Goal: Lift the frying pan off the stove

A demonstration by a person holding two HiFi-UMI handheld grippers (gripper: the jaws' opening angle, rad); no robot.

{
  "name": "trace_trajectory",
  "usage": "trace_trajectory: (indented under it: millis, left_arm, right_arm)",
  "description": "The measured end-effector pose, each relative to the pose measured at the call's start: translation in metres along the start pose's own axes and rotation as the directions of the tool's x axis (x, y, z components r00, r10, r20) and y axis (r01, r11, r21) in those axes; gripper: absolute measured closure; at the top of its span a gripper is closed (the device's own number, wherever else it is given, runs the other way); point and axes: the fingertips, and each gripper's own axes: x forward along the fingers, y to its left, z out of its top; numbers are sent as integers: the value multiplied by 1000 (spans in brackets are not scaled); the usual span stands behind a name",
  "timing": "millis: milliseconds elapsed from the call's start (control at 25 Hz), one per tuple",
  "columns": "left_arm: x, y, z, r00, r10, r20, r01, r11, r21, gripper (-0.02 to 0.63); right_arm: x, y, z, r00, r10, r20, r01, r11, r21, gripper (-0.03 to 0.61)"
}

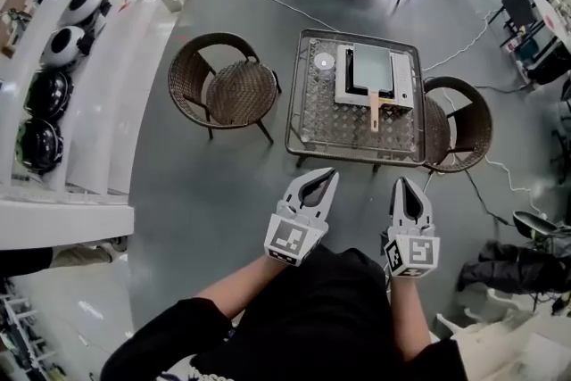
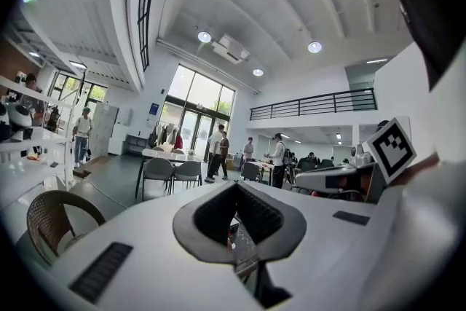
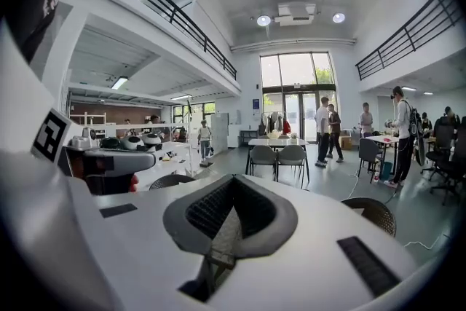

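Observation:
In the head view a grey square frying pan (image 1: 372, 70) with a wooden handle (image 1: 375, 113) sits on a white stove (image 1: 404, 90) on a low mesh-topped table (image 1: 300, 135). The handle points towards me. Both grippers hover over the floor in front of the table, short of its near edge and touching nothing. My left gripper (image 1: 328, 177) is shut and empty, aimed at the table's near left part. To its right, my right gripper (image 1: 401, 183) is also shut and empty. In each gripper view the closed jaws (image 2: 237, 186) (image 3: 233, 180) hide most of the table.
A wicker chair (image 1: 230, 89) stands left of the table and another (image 1: 459, 125) right of it. A small round object (image 1: 323, 61) lies on the table's far left. Cables (image 1: 486, 192) cross the floor at right. White shelves with helmets (image 1: 45, 94) run along the left. People stand far off.

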Motion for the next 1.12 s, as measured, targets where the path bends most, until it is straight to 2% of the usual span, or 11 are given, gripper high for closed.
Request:
trace_trajectory:
  millis: [120, 320, 480, 680, 880, 1000, 1120]
  left_arm:
    - [8, 13, 2, 1000, -5, 10, 5, 1000, -10, 603]
    - [15, 33, -4, 1000, 17, -18, -17, 999, -30, 603]
    - [30, 44, -7, 999, 28, -25, -29, 999, -31, 603]
    - [55, 61, -10, 998, 55, -29, -57, 995, -77, 603]
    - [100, 80, -17, 994, 89, -60, -93, 993, -73, 603]
    - [130, 95, -22, 990, 101, -97, -111, 989, -103, 603]
    - [161, 111, -28, 985, 111, -134, -123, 988, -90, 603]
  right_arm:
    - [12, 4, -4, 1000, 12, -23, -11, 1000, 19, 549]
    - [27, 5, -7, 999, 11, -46, -10, 1000, 24, 549]
    - [47, -4, -9, 999, 17, -43, -16, 1000, 16, 549]
    - [82, -22, -3, 999, 32, -32, -31, 999, 13, 549]
    - [133, -54, -8, 998, 37, -53, -32, 994, 103, 549]
    - [168, -67, -12, 996, 43, -73, -33, 991, 128, 549]
    - [202, -80, -22, 993, 54, -102, -37, 987, 155, 549]
